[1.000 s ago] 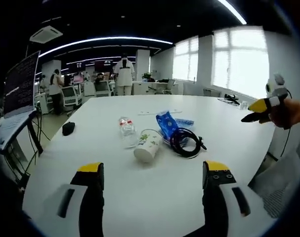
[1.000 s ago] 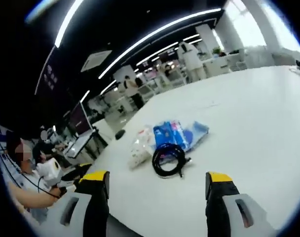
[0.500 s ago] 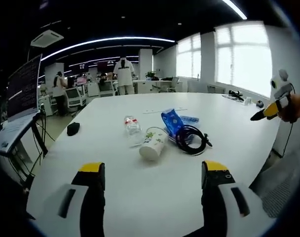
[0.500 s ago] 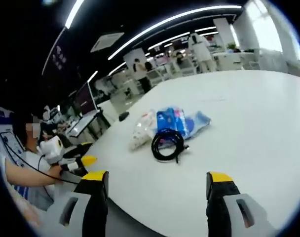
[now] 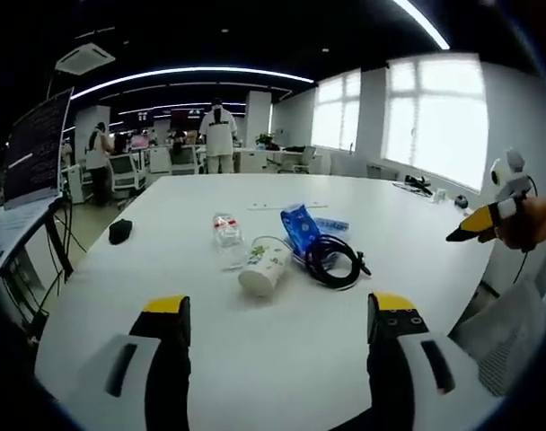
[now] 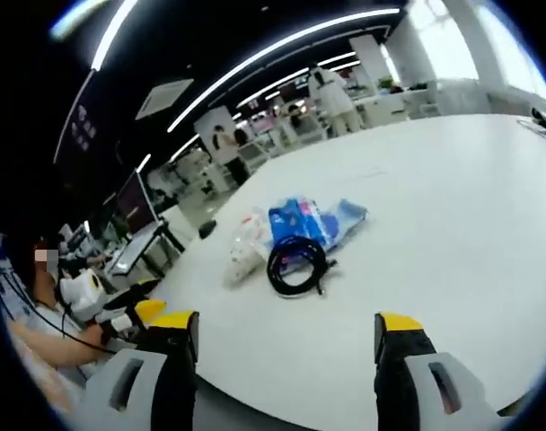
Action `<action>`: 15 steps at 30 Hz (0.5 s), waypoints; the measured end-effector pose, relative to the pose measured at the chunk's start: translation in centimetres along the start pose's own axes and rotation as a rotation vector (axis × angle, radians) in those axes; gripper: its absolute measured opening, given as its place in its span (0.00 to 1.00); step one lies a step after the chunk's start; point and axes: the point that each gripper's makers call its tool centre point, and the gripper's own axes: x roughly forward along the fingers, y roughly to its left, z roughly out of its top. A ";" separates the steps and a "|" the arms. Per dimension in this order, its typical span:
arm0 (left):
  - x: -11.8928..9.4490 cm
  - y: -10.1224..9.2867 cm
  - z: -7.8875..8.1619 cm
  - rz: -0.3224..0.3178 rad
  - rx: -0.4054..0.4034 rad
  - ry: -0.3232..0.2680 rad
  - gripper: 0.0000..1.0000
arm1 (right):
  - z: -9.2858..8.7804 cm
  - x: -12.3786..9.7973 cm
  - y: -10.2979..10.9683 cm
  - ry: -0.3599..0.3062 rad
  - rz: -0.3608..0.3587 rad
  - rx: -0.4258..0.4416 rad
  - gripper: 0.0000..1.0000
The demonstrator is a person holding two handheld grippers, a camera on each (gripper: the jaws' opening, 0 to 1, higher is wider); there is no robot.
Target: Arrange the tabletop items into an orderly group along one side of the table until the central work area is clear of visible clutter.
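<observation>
Both grippers, left [image 5: 278,334] and right [image 6: 286,346], jaws spread, empty; cup [image 5: 262,266], cable [image 5: 331,260], packet [image 5: 301,227] clustered mid-bench [image 5: 255,359], well ahead.

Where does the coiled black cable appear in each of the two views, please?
Left gripper view: the coiled black cable lies right of centre, beside the tipped paper cup.
Right gripper view: the cable sits near centre, in front of the blue packet.
Shared landmark: the blue packet, directly behind the cable.
</observation>
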 end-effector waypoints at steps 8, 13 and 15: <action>0.0 0.0 0.1 -0.004 0.000 -0.005 0.79 | -1.9 1.3 -0.5 -0.024 -0.075 -0.154 0.80; 0.1 0.2 -0.3 0.001 -0.002 0.012 0.78 | -2.6 2.4 -1.0 -0.030 -0.142 -0.295 0.82; 0.1 0.0 -0.3 0.000 0.007 0.012 0.78 | -2.9 2.8 -1.1 -0.022 -0.143 -0.331 0.81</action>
